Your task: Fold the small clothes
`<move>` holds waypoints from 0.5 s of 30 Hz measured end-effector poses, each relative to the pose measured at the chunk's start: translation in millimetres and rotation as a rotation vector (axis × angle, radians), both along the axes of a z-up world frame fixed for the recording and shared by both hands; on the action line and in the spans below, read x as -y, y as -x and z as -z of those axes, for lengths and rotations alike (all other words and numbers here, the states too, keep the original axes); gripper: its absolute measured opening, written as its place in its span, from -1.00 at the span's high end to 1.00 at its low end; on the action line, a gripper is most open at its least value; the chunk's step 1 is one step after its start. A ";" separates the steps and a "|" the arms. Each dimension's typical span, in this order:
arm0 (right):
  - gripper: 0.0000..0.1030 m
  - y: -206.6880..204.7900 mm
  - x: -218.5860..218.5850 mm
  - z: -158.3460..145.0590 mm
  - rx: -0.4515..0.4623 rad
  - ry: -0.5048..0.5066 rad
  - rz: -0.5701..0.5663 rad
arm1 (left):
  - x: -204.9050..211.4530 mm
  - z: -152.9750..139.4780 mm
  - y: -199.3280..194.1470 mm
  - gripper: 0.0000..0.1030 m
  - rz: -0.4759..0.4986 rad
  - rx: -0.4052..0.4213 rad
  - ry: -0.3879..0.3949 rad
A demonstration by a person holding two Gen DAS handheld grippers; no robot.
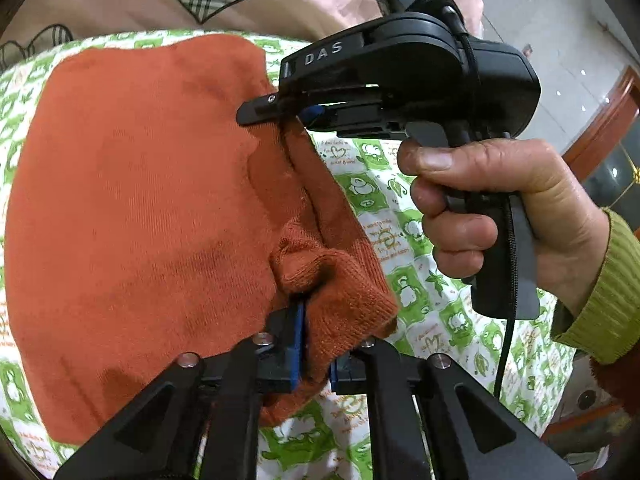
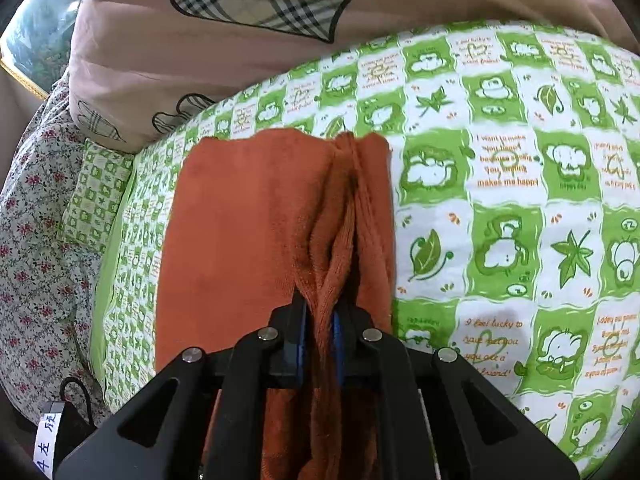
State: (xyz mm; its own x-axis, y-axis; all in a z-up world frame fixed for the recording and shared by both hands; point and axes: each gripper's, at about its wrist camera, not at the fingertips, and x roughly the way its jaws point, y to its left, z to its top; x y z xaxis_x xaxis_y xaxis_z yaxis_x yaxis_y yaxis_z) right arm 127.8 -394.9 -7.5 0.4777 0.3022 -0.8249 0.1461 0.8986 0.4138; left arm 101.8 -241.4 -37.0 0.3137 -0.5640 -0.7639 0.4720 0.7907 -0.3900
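A rust-orange knit garment (image 1: pixel 140 208) lies spread on a green-and-white patterned bed sheet (image 1: pixel 424 280). My left gripper (image 1: pixel 316 320) is shut on the garment's ribbed edge at its near right side. My right gripper (image 1: pixel 292 114), seen from the side in the left wrist view, is shut on the same right edge farther away. In the right wrist view the right gripper (image 2: pixel 320 320) pinches a bunched ridge of the orange garment (image 2: pixel 248 232), which runs away from the fingers along the sheet (image 2: pixel 500 200).
A pink quilt (image 2: pixel 240 60) with plaid heart patches is heaped along the far side of the bed. A floral cloth (image 2: pixel 36 248) and a small green pillow (image 2: pixel 94 196) lie at the left. A tiled floor (image 1: pixel 560 40) shows beyond the bed's right edge.
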 end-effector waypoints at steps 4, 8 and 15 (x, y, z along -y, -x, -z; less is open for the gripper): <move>0.50 10.2 8.0 -6.6 0.015 0.016 0.029 | -12.3 -7.9 5.5 0.42 -0.031 -0.033 -0.011; 0.32 25.2 13.6 -15.0 0.023 0.035 0.057 | -45.3 -19.2 15.6 0.03 -0.080 -0.038 0.003; -0.40 53.0 9.7 -17.3 0.043 -0.040 0.110 | -122.2 -27.5 -7.9 -0.15 -0.221 -0.038 -0.025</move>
State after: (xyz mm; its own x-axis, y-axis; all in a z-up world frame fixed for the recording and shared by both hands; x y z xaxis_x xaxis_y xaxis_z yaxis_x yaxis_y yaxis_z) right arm 74.9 -404.6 9.8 0.5444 0.2782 -0.7913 0.2245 0.8606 0.4570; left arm 109.7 -119.2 -9.5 0.3984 -0.4654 -0.7903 0.2712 0.8829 -0.3833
